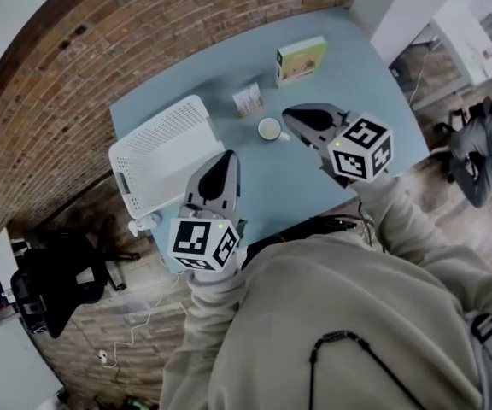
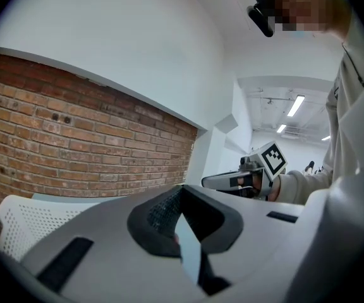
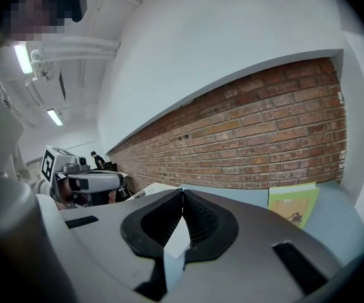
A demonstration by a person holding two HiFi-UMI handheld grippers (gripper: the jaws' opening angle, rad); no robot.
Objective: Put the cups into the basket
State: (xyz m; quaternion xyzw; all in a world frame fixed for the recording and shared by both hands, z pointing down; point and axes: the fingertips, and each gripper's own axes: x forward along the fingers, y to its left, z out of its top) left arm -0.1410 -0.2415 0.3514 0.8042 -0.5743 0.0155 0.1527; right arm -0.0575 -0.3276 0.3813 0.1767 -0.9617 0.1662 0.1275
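Cup (image 1: 269, 129) just beside tip of right gripper (image 1: 289, 120)

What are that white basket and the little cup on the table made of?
Basket: likely moulded plastic, matt white, its walls punched with rows of small holes. Cup: smooth white, probably ceramic or plastic; too small to tell which.

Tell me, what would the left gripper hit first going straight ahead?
Likely the small box; the left gripper points past the edge of the basket. Height is unclear, so it might pass over.
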